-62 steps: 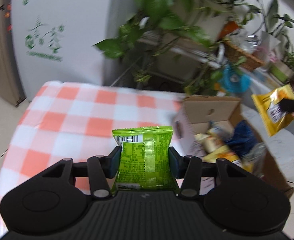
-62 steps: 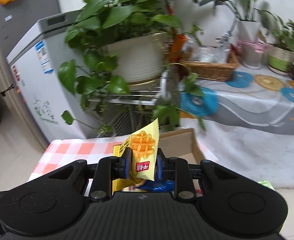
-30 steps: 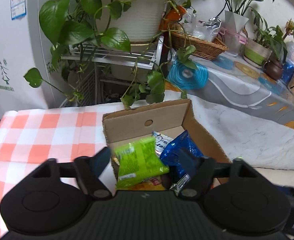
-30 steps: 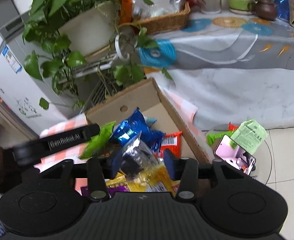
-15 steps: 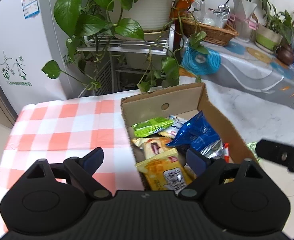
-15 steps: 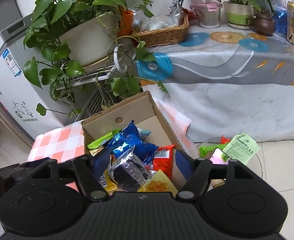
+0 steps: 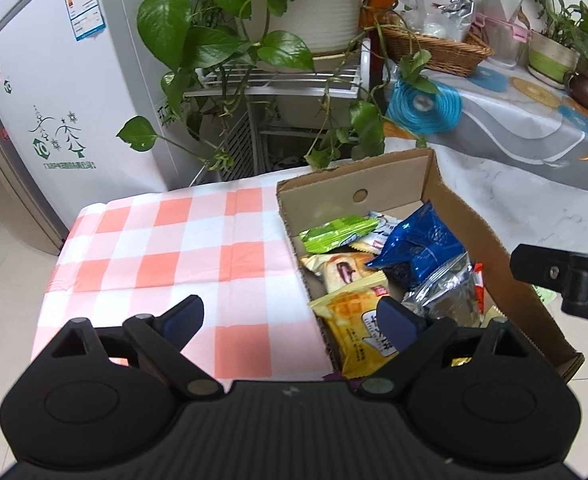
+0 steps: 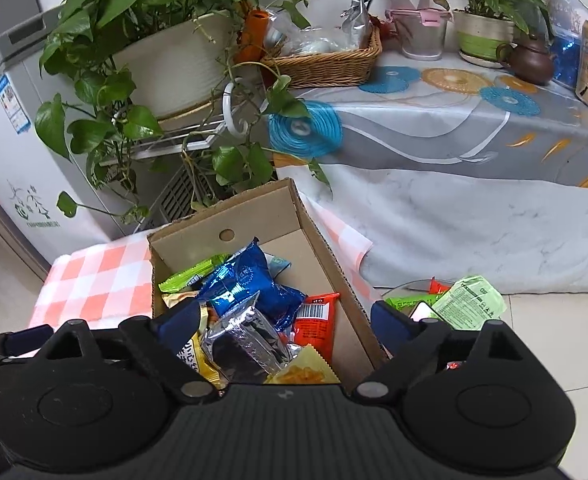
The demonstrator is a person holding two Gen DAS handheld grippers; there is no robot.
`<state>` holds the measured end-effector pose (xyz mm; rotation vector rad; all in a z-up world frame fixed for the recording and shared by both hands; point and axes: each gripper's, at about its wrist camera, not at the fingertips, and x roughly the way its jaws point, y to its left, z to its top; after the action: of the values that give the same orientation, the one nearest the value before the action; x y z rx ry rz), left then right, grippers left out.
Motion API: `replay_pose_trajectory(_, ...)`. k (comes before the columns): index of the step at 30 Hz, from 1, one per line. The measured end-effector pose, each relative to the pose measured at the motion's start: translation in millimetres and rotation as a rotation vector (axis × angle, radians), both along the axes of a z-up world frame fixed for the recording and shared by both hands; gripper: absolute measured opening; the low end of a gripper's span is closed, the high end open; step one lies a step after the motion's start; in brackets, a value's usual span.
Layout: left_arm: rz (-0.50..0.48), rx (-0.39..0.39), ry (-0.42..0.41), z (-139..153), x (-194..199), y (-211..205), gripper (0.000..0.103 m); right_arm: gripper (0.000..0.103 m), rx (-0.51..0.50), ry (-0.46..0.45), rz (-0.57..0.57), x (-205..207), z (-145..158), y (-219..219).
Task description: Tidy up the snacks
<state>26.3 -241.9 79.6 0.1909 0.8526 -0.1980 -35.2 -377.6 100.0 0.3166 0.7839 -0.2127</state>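
Both my grippers just let go: left gripper (image 7: 290,316) and right gripper (image 8: 282,316) jaws have just been opening, now wide, nothing between. Green packet (image 7: 337,233) at cardboard box (image 7: 377,182) far end, yellow waffle packet (image 7: 353,328) near end. Both drops done; desk (image 7: 166,248) bare of snacks.

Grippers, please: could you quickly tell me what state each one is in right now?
Left gripper: open, jaws just widened, holding nothing.
Right gripper: open, jaws just widened, holding nothing, above the snacks in the cardboard box.

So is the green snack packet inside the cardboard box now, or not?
Inside. The green snack packet lies in the cardboard box near its far wall, beside the blue packet; no gripper touches it.
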Motion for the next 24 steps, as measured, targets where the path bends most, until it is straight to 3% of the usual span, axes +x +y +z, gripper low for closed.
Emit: replay_pose_trajectory(24, 0.037, 0.04, 0.021, 2, 0, 11, 0.096, 0.101, -0.087, 0.072, 0.036, 13, -7, 9)
